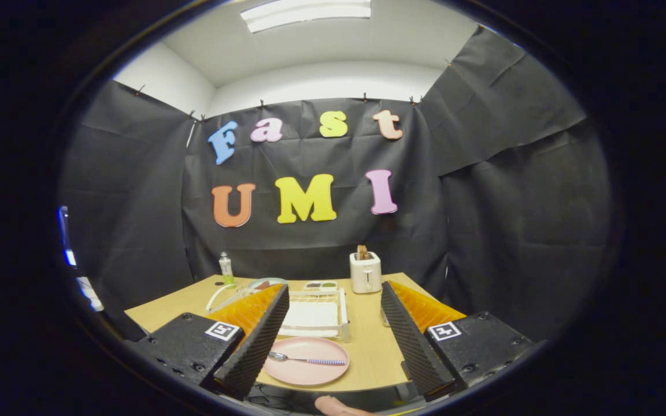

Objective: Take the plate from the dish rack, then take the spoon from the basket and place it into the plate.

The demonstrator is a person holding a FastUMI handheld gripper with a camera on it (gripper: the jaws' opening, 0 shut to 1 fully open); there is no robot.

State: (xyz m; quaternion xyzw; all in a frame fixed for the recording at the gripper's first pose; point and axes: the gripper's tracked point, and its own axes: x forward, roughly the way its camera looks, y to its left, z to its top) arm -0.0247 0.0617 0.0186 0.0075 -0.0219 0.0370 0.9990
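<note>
Spoon [308, 360] lies across the pink plate [306, 361] on the bench [367, 341], low centre — delivered, I judge — tongs [333, 341] apart, empty, above it.

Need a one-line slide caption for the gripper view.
Open gripper held above the table; spoon lies in the pink plate before the rack.

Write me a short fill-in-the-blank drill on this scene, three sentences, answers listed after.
1. The spoon lies on the pink ____.
2. The gripper has its fingers ____, holding nothing.
3. Beyond the plate, the white dish rack stands on the table, and behind that rack stands a white ____ with bread in it.

Missing words: plate; open; toaster
</note>
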